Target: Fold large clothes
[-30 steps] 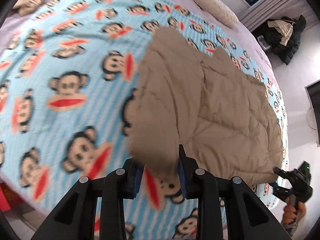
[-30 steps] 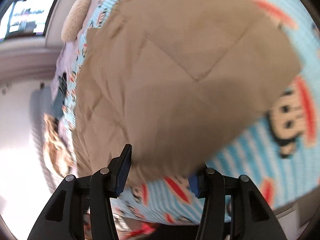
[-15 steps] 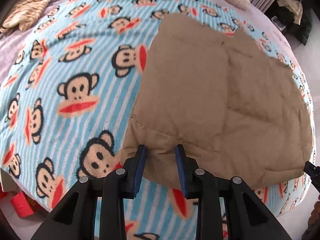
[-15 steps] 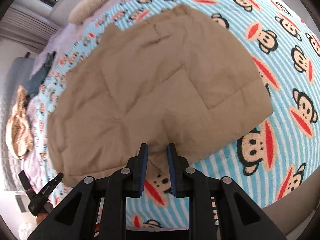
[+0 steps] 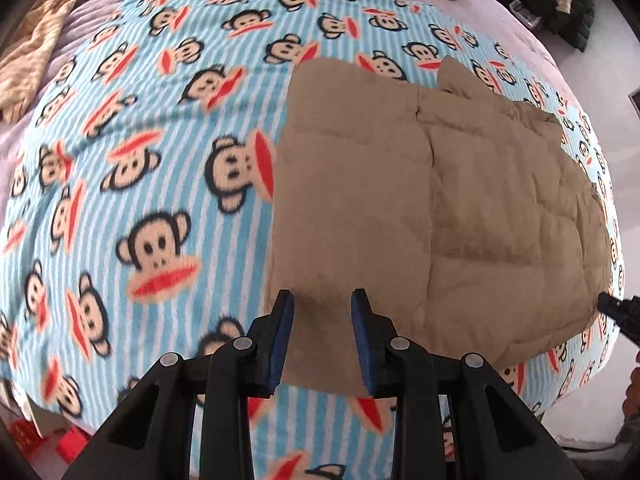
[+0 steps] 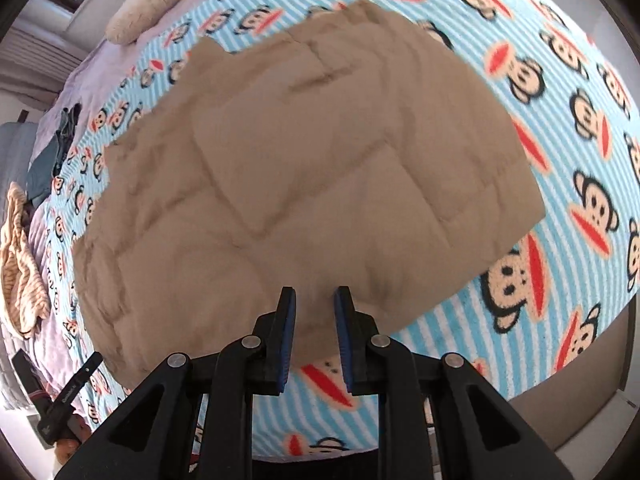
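A tan quilted garment (image 5: 432, 216) lies folded flat on a bed covered by a blue striped monkey-print blanket (image 5: 160, 160). My left gripper (image 5: 322, 312) is open, its jaws hovering over the garment's near left corner with nothing between them. The garment also fills the right wrist view (image 6: 304, 184). My right gripper (image 6: 315, 304) is open with a narrower gap, above the garment's near edge, holding nothing. The right gripper's tip shows at the far right of the left wrist view (image 5: 624, 316).
A cream pillow (image 6: 156, 0) lies at the head of the bed. A striped tan cloth (image 6: 20, 264) and dark clothes (image 6: 52, 156) lie on the lilac sheet at one side. Dark bags (image 5: 560, 4) sit on the floor beyond. The bed edge is just below both grippers.
The garment has come down flat onto the bed over the last second. Both grippers moved in over its near edge, and their jaws have opened slightly wider than half a second ago.
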{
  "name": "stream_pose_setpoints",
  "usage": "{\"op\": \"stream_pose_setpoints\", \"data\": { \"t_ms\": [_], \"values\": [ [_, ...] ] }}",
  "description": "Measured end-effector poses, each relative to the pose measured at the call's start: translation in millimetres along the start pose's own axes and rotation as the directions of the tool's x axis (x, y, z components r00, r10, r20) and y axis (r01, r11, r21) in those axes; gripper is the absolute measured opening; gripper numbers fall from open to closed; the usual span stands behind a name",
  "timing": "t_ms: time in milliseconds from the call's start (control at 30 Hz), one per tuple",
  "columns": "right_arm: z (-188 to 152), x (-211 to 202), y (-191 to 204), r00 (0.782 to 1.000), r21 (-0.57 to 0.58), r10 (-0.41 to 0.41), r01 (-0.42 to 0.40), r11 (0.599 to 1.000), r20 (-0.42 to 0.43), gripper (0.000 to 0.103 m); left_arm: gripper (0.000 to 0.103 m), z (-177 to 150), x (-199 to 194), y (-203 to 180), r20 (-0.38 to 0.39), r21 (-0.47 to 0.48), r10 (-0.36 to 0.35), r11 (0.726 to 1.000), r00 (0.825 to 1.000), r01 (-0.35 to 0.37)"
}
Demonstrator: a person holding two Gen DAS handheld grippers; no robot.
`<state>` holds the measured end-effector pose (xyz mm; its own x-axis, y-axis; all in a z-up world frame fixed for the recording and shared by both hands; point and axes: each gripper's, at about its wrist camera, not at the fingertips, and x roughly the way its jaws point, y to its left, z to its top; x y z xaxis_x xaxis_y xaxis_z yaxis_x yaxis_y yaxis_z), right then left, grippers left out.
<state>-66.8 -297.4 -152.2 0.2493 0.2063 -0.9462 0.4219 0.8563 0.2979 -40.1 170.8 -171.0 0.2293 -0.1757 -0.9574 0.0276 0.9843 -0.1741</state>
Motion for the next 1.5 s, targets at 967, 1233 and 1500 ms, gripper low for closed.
{"op": "stream_pose_setpoints", "data": {
  "t_ms": [967, 1233, 1500],
  "values": [
    [7.0, 41.5, 107.3, 0.986, -0.272, 0.035, -0.078, 0.959, -0.16, 0.039, 0.102, 26.0, 4.0, -22.3, 0.035, -0.024, 0.106, 0.994, 0.994, -0.105],
    [7.4, 40.8, 106.8, 0.989, -0.272, 0.051, -0.087, 0.958, -0.136, 0.079, 0.102, 29.2, 8.3, -31.3, 0.03, 0.012, 0.106, 0.994, 0.994, -0.106],
    [5.1, 55.1, 110.3, 0.989, -0.273, 0.026, -0.066, 0.96, -0.148, 0.083, 0.102, 28.6, 19.7, -28.7, 0.015, 0.026, 0.106, 0.994, 0.994, -0.107]
  ]
}}
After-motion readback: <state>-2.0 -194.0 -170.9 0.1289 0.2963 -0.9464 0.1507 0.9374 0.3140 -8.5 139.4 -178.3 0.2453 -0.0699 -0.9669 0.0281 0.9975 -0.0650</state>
